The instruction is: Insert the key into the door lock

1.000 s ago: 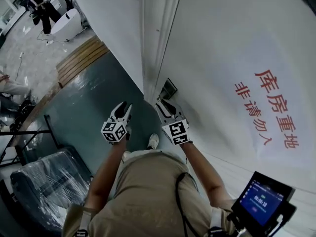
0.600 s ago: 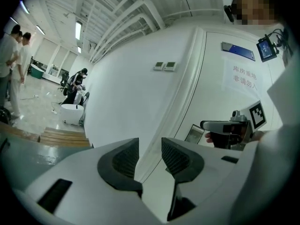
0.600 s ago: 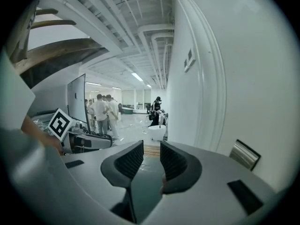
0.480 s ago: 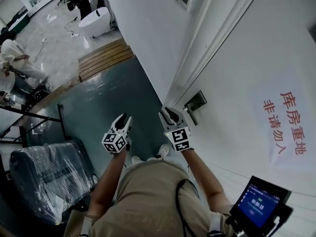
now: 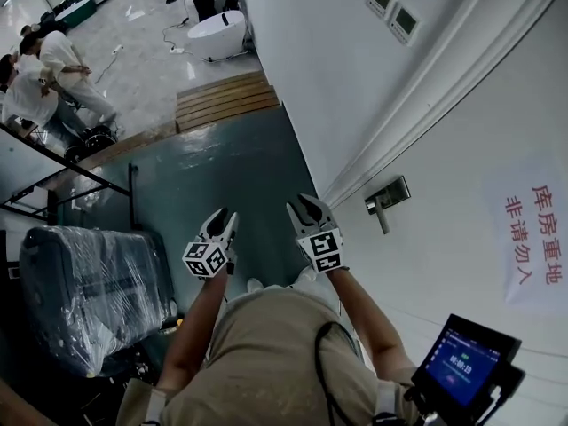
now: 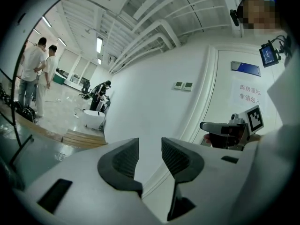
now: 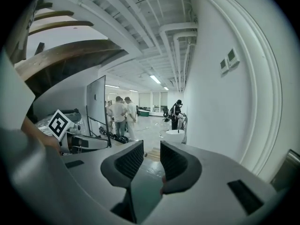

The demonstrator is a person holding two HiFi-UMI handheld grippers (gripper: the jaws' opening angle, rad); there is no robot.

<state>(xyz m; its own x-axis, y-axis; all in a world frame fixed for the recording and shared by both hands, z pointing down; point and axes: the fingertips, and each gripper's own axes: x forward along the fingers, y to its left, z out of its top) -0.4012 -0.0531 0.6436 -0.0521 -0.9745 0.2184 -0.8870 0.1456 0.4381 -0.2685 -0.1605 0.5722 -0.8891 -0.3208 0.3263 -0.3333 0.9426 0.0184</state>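
Note:
The white door fills the right of the head view, with its metal handle and lock plate near the frame edge. My right gripper hangs left of the handle and apart from it, jaws a little open with nothing between them. My left gripper is beside it over the dark floor, also open and empty. No key shows in any view. In the left gripper view the right gripper sits in front of the door. The lock plate peeks in at the right gripper view's right edge.
A plastic-wrapped seat and a black metal frame stand at the left. Wooden steps, a white tub-like object and people lie farther off. A red-lettered sign hangs on the door; a tablet is at lower right.
The head view has swung: the door handle, just above my right gripper a second ago, now lies well to its right. Both grippers hold the same pose, jaws unchanged.

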